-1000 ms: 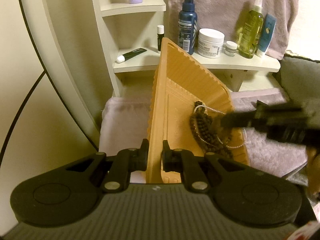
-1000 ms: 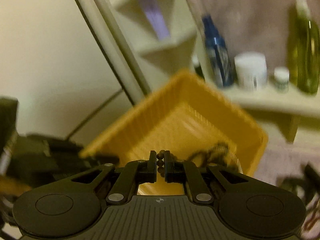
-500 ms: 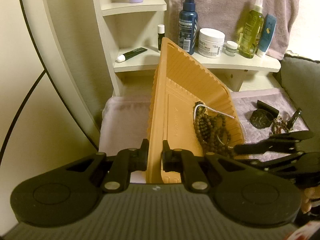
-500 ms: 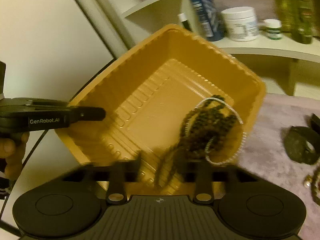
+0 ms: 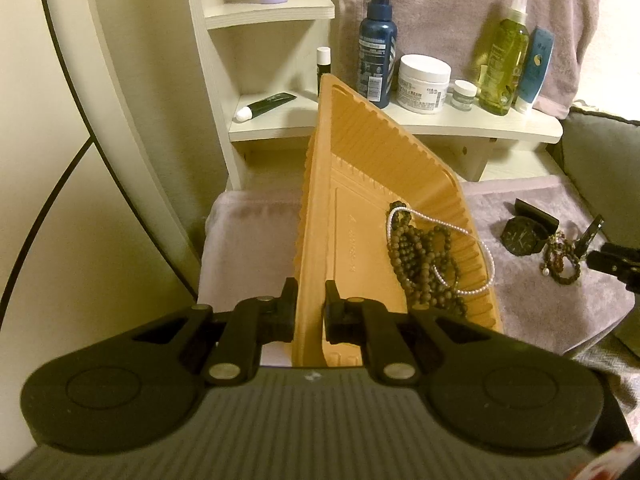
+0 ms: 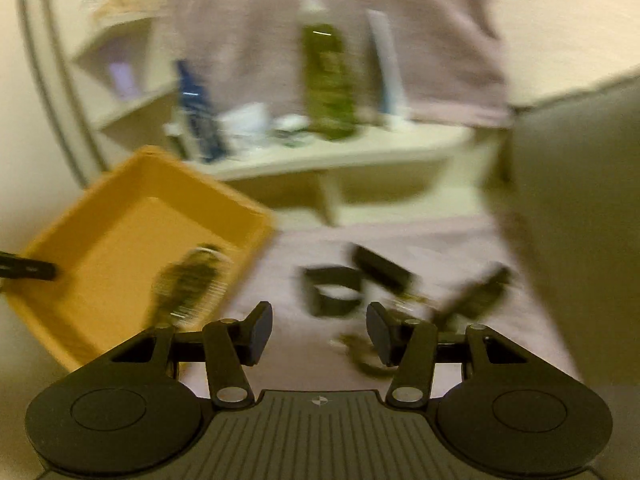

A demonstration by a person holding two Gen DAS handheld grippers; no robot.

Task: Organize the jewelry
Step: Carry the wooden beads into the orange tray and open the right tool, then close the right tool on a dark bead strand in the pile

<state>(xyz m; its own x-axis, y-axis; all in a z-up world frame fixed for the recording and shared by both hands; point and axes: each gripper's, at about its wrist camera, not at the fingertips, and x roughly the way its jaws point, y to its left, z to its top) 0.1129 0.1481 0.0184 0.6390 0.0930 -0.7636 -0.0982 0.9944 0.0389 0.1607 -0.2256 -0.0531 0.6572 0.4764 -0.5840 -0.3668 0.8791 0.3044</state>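
The beads (image 5: 420, 256) and a white pearl strand (image 5: 476, 248) already lie tangled in the low corner of the tilted orange tray (image 5: 360, 168). A watch (image 5: 522, 234) and a small bracelet pile (image 5: 560, 258) are left on the towel (image 5: 540, 312), so roughly half is done. The left gripper (image 5: 310, 312) is clamped on the tray's rim; the right gripper (image 6: 318, 338), jaws spread and empty, points at the watch.

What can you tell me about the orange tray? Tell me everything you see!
The orange tray looks like thin molded plastic, rectangular, with ribbed walls and a flat floor. It is held tilted up on its side over the pinkish towel. The left tool is shut on its rim. Inside, near the low wall, lie a dark beaded necklace and a white pearl strand, tangled together.
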